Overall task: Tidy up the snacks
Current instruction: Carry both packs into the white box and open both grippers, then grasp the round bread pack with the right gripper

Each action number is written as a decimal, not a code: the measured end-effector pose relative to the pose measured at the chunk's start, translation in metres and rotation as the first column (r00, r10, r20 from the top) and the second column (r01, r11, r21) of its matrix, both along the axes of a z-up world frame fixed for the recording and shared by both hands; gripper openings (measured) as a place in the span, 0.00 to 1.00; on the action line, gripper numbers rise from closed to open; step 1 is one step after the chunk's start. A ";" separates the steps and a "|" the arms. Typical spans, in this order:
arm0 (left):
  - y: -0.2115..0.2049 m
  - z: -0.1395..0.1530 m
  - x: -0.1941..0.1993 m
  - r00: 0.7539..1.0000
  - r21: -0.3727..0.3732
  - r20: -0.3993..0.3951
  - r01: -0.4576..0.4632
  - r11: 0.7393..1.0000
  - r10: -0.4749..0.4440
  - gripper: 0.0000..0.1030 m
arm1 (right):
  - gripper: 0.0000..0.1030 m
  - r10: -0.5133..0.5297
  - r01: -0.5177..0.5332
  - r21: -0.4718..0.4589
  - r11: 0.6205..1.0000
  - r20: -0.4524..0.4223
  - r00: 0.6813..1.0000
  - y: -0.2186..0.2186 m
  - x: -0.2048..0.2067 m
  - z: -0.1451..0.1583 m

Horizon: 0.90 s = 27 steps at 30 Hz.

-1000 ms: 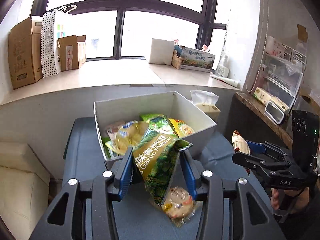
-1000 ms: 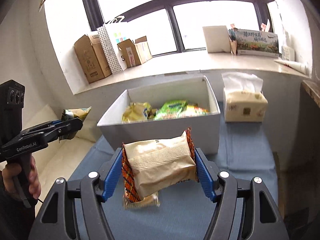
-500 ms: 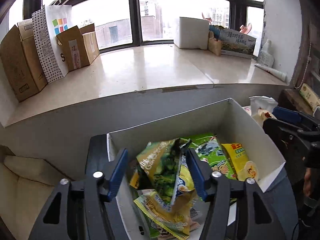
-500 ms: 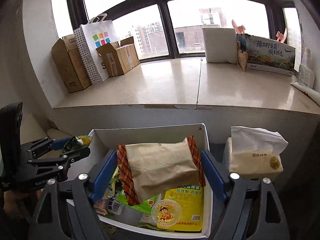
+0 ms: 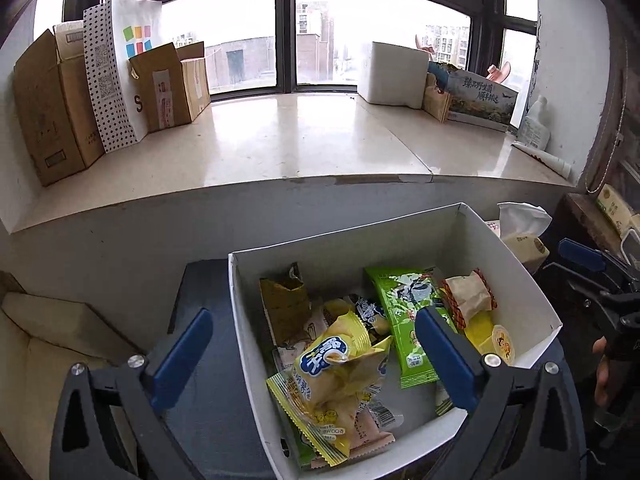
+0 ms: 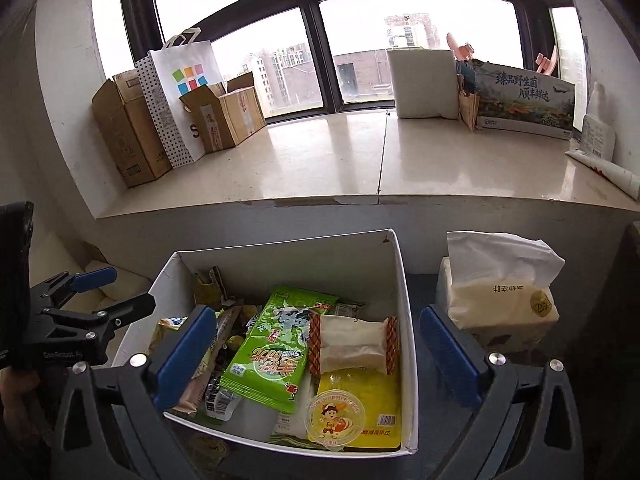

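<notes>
Now both tools, left [image 5: 316, 354] and right [image 6: 314, 354], gape empty over the white box [image 6: 406, 320], tissue pack [image 6: 500, 300] just beside it.

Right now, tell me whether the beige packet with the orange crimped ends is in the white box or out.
In. The beige packet lies inside the white box, on the other snacks.

White box [image 6: 404, 320]; green packet [image 6: 272, 356]

one white box [image 6: 404, 320], one tissue pack [image 6: 500, 304], two hand-held grippers [image 5: 316, 354] [image 6: 316, 354]
</notes>
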<state>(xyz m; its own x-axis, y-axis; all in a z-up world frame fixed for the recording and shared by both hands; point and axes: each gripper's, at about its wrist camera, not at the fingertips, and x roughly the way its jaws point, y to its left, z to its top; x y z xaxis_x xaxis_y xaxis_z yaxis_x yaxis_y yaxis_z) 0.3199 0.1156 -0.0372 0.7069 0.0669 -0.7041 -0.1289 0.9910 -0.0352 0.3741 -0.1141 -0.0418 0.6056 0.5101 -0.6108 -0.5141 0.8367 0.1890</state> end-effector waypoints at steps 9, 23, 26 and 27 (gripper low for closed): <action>-0.027 0.020 -0.095 0.991 0.017 0.082 0.104 0.994 -0.105 1.00 | 1.00 0.080 -0.090 0.109 0.990 0.098 0.992 -0.034 -0.093 0.024; -0.049 -0.029 -0.234 0.999 -0.115 0.026 0.038 0.993 -0.035 1.00 | 1.00 0.040 -0.041 -0.023 0.999 -0.067 0.997 -0.049 -0.227 -0.072; -0.048 -0.031 -0.243 1.000 -0.139 0.018 0.021 0.990 -0.019 1.00 | 1.00 0.067 -0.072 -0.064 0.995 -0.077 0.995 -0.038 -0.229 -0.082; -0.047 -0.031 -0.244 1.000 -0.135 0.013 0.015 0.991 -0.014 1.00 | 1.00 0.066 -0.072 -0.077 0.994 -0.078 0.995 -0.035 -0.228 -0.084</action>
